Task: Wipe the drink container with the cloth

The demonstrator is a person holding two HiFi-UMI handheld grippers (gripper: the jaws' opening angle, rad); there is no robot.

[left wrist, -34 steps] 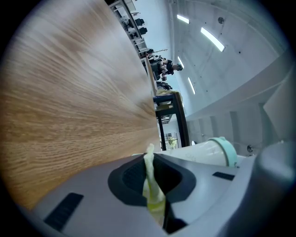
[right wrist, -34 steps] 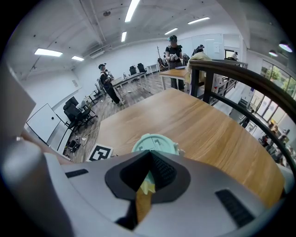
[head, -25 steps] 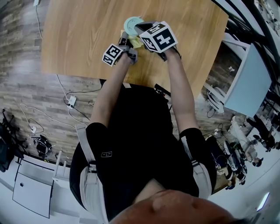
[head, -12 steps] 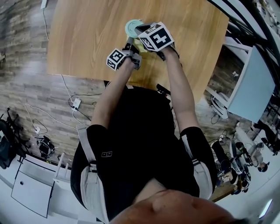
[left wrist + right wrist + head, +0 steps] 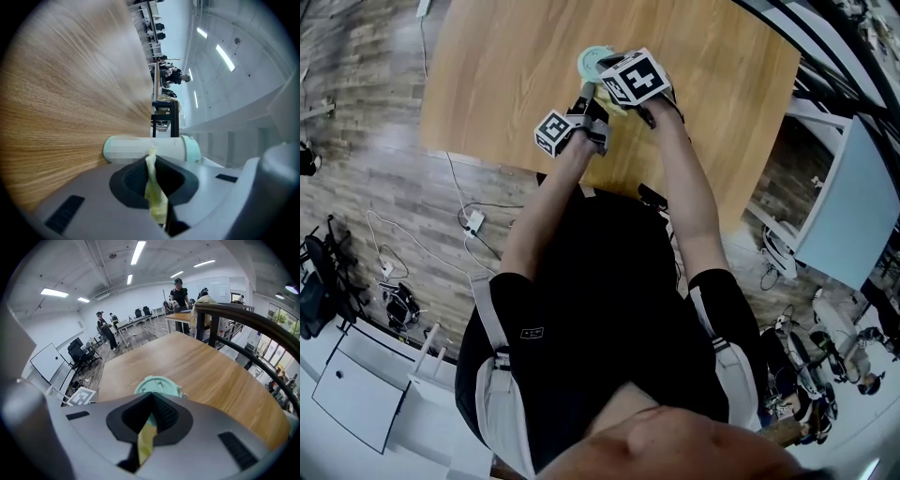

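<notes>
A drink container [image 5: 594,60] with a white body and mint-green lid stands on the wooden table [image 5: 497,84]. A thin yellow cloth [image 5: 615,101] is stretched between my two grippers, against the container's near side. In the left gripper view the container [image 5: 150,149] lies across the frame just past the jaws, and my left gripper [image 5: 152,163] is shut on the cloth [image 5: 154,192]. My right gripper [image 5: 152,404] is also shut on the cloth [image 5: 146,439], with the mint lid [image 5: 157,385] right beyond its jaws. From the head view the left gripper [image 5: 586,101] is below the container and the right gripper [image 5: 614,73] at its right.
The table's near edge [image 5: 516,167] lies just behind my grippers, with cables [image 5: 469,220] on the wooden floor below. A dark railing [image 5: 243,319] runs past the table's far right side. People [image 5: 179,294] stand far off by other desks.
The head view has shifted a little, so the table sits further right. Both grippers stay shut on the cloth at the container; the right gripper has edged slightly closer to it.
</notes>
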